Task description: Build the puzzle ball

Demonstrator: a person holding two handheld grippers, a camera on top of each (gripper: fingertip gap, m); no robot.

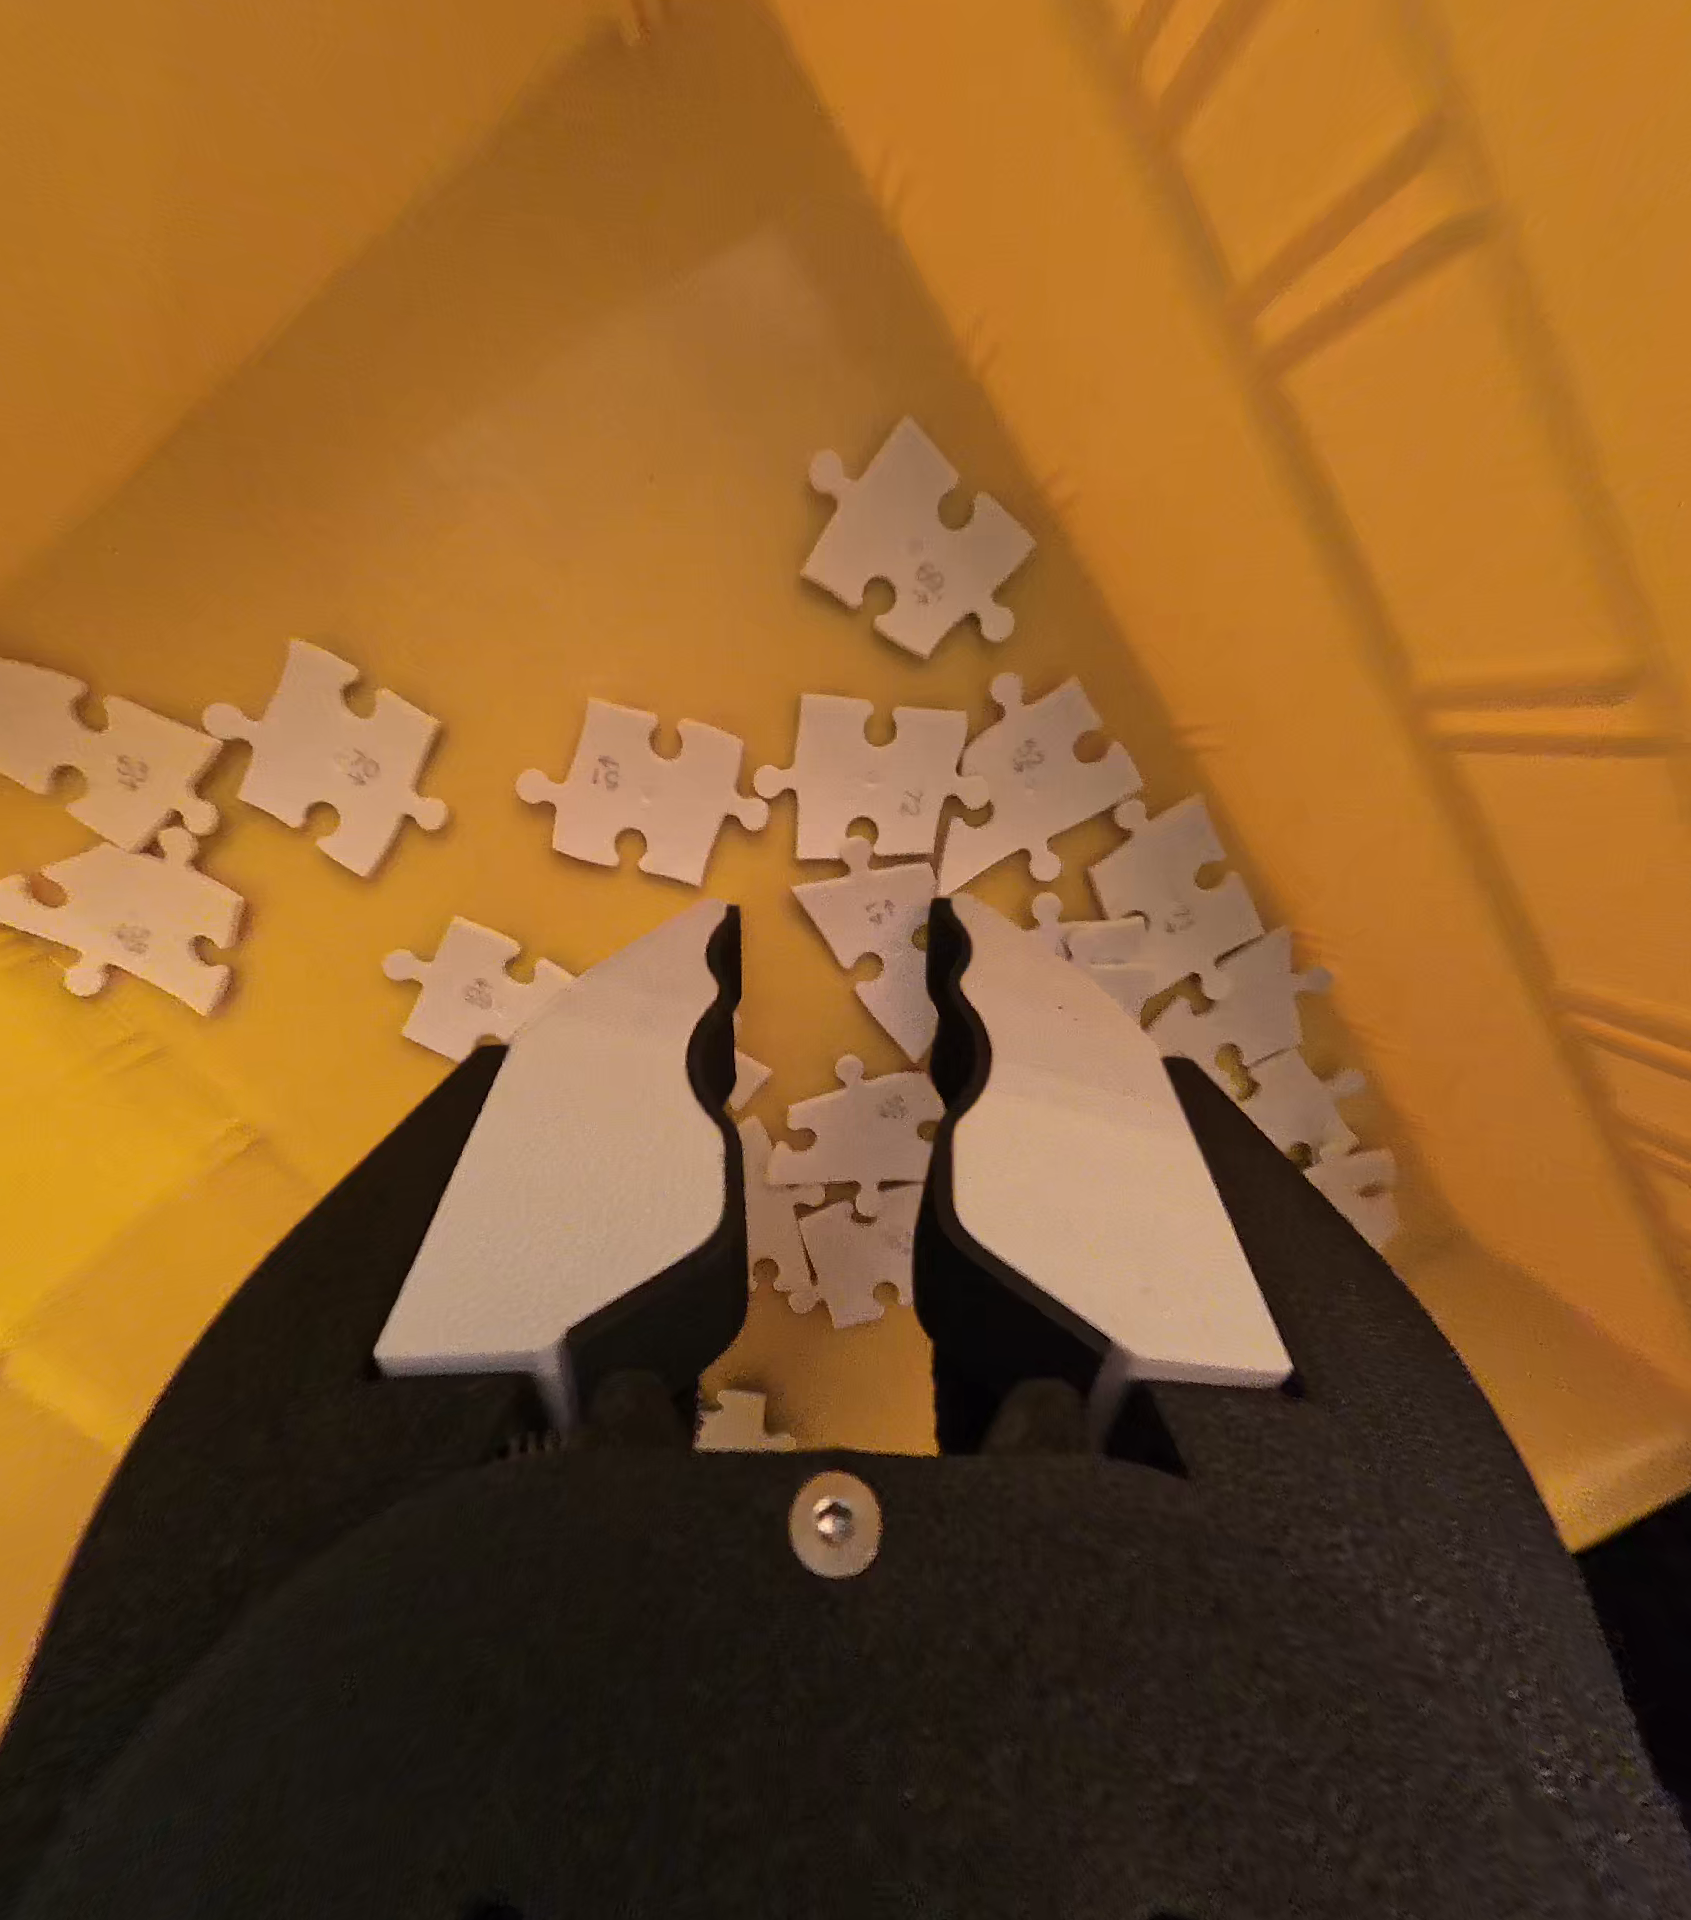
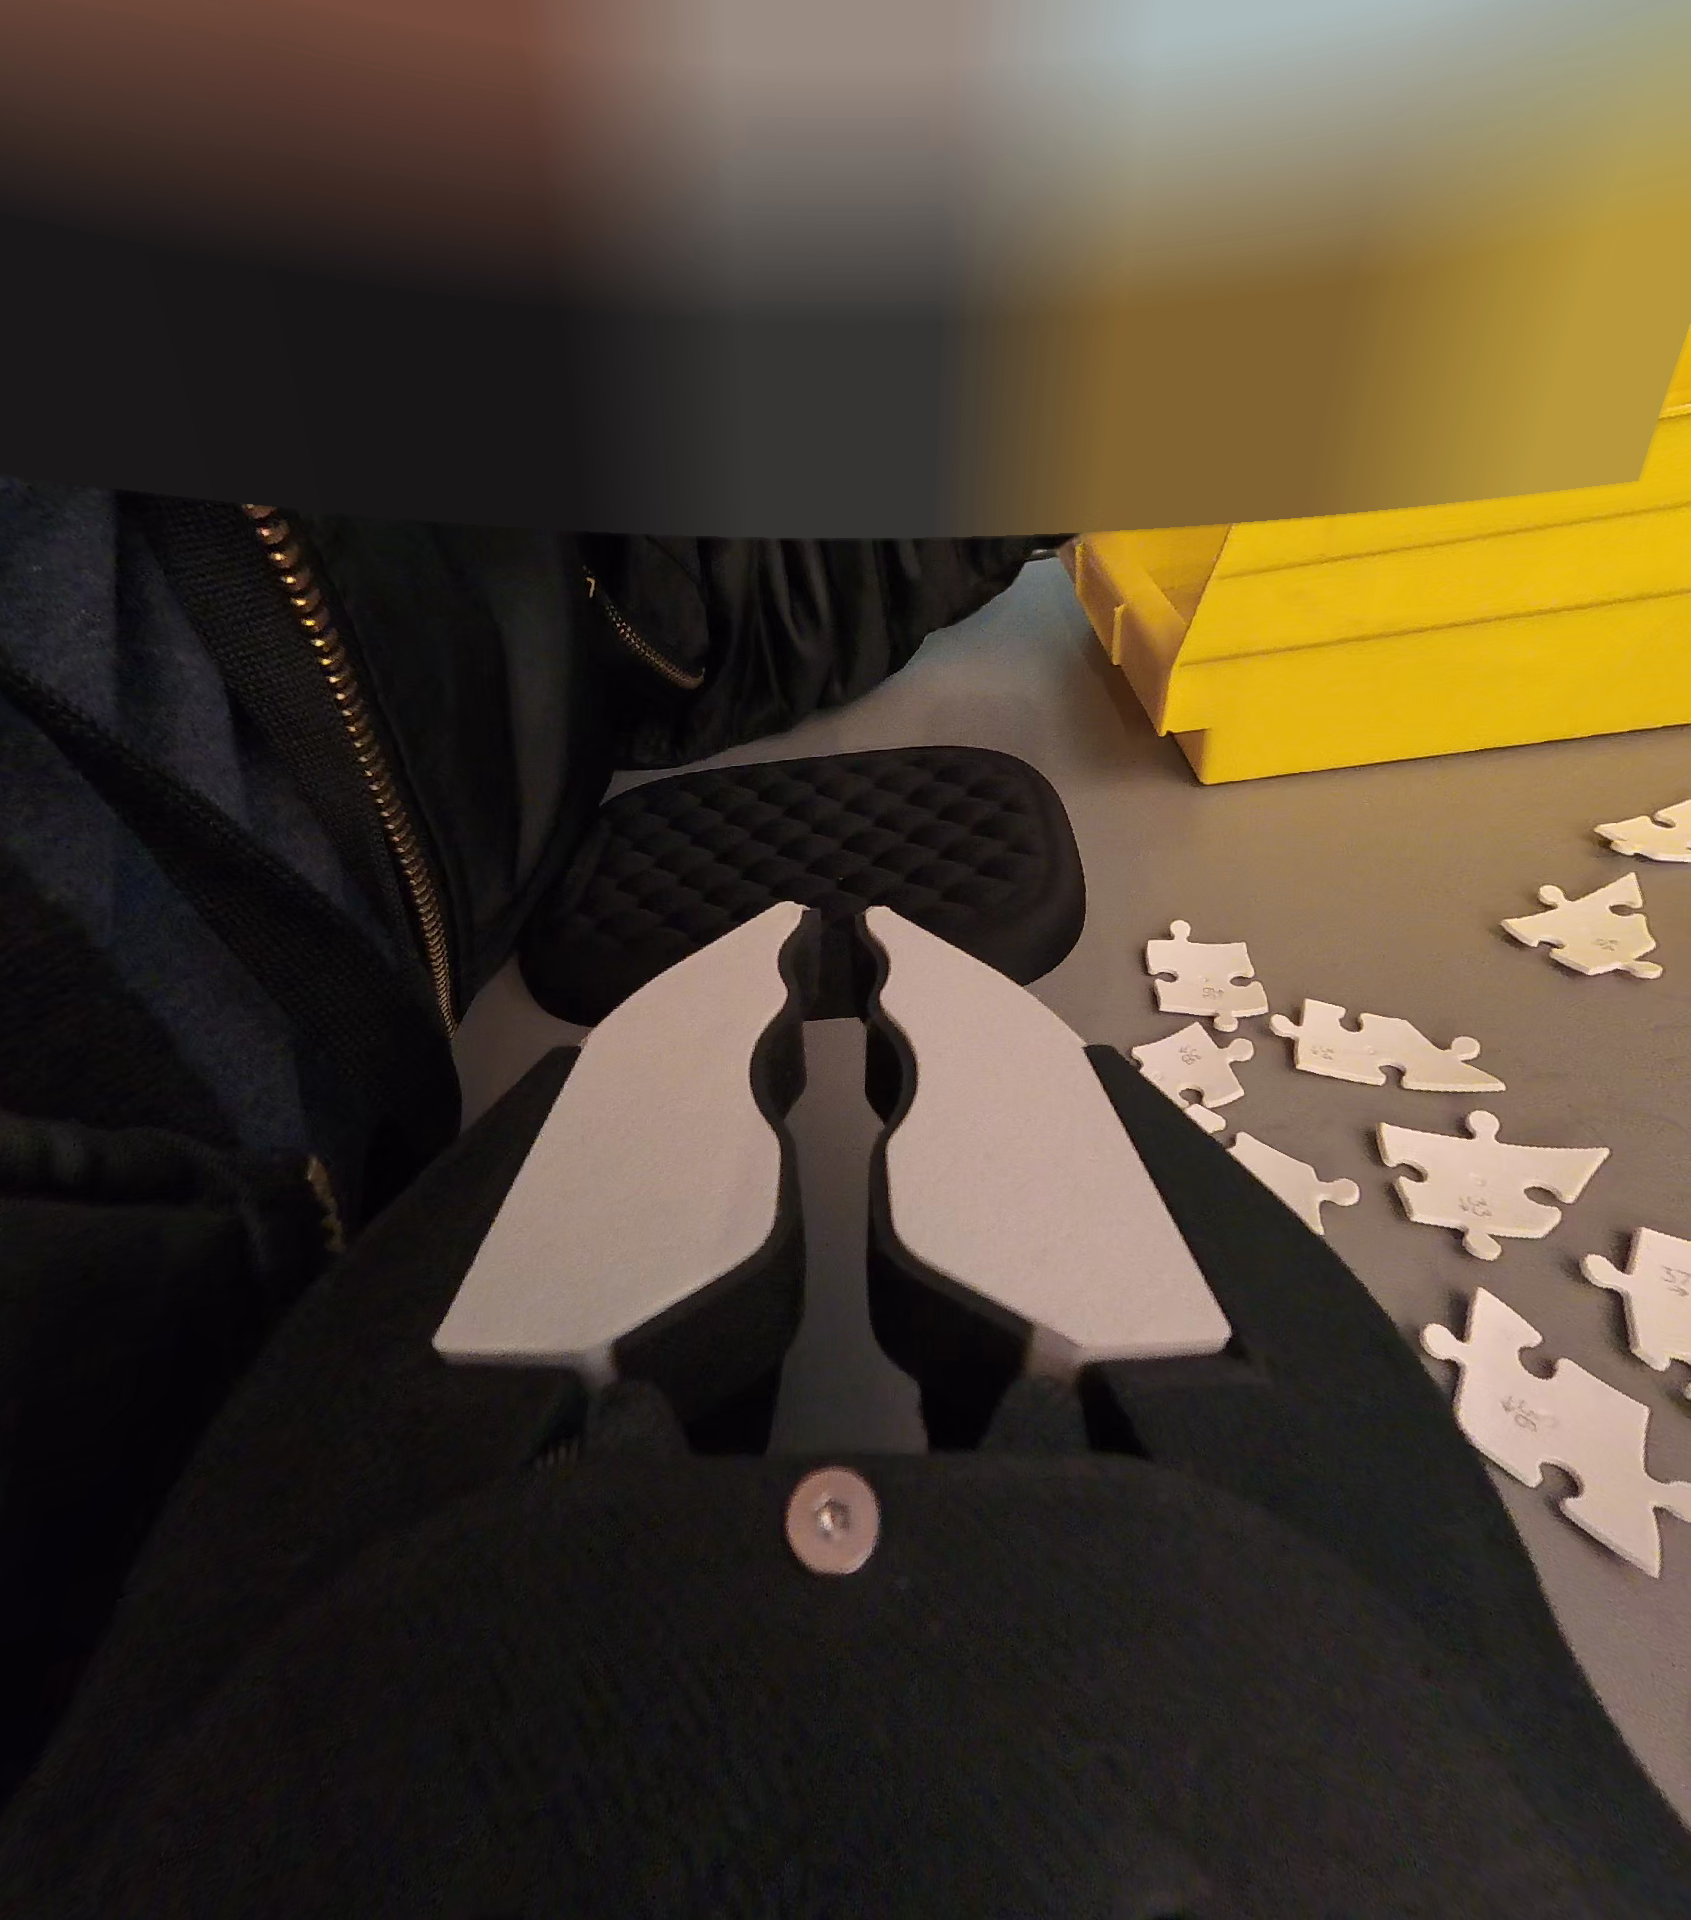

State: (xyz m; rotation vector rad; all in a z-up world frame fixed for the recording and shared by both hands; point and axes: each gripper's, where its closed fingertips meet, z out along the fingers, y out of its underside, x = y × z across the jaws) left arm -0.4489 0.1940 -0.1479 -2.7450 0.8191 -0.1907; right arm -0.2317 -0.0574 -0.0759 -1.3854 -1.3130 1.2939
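In the left wrist view my left gripper is open and empty, down inside a yellow bin. Several white numbered puzzle pieces lie face down on the bin floor. A wedge-shaped piece lies just beyond the gap between my fingertips, and more pieces lie under the gap. A heap of pieces rests against the right wall. In the right wrist view my right gripper is open only a narrow gap and holds nothing. Several white pieces lie on the grey table to its right.
The yellow bin stands at the back right of the table in the right wrist view. A black quilted pad lies just past the right fingertips. A person's dark zip jacket fills the left side. The bin walls close in around my left gripper. The grippers' ends are close to 35 cm from one another.
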